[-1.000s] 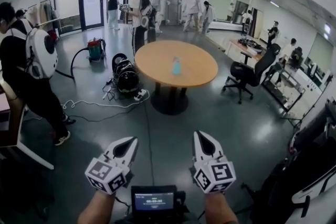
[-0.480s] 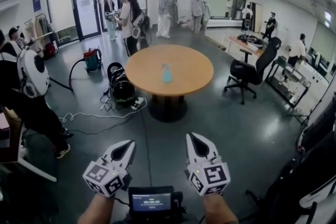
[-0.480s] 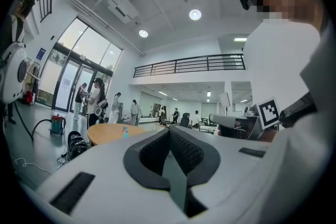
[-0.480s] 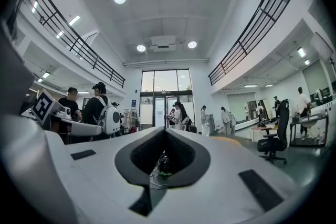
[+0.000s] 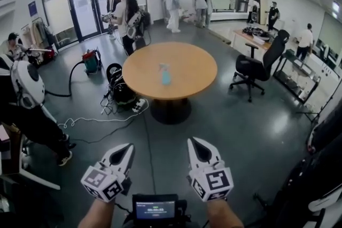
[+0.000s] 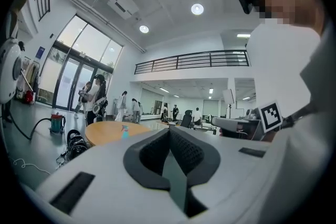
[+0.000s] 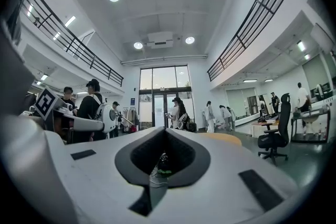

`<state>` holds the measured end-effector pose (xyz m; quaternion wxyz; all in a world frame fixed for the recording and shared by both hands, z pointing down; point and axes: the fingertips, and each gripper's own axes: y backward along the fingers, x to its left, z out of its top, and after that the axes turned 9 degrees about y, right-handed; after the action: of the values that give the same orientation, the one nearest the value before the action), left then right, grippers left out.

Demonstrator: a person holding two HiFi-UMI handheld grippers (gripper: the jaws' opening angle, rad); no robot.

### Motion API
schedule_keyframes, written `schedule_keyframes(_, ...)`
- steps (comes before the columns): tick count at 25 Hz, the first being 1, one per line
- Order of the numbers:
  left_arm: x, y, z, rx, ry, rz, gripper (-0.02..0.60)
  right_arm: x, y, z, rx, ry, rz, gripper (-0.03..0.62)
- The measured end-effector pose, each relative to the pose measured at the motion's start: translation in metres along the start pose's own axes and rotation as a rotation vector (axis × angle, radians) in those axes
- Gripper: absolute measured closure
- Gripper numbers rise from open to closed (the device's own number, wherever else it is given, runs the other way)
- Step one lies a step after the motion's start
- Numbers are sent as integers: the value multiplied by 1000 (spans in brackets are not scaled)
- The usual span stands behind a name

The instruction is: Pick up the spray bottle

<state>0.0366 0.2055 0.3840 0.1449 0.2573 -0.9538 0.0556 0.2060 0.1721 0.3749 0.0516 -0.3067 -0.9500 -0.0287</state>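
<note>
As I've walked forward this past second, the round table (image 5: 199, 68) has drawn nearer; the spray bottle (image 5: 165, 76) stands mid-table, still well beyond reach, with left gripper (image 5: 127, 148) and right gripper (image 5: 194, 143) both clenched empty

The spray bottle (image 5: 165, 75), mid-frame in the head view, is too small for detail. Right of centre, the right tongs (image 7: 164, 131) hide most of the desk (image 7: 220, 138).

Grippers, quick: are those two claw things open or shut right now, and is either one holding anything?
Left gripper: shut, holding nothing.
Right gripper: shut, holding nothing.
</note>
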Motion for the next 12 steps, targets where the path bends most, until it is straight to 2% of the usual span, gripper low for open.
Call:
schedule_keyframes(6,32,-29,5,-7,7,-33,588,-14,-37,-10,22,17,-44,583)
schedule_keyframes(12,98,-52,29,-29,15,-57,588,-10,-99,-4,56,46,-83,583)
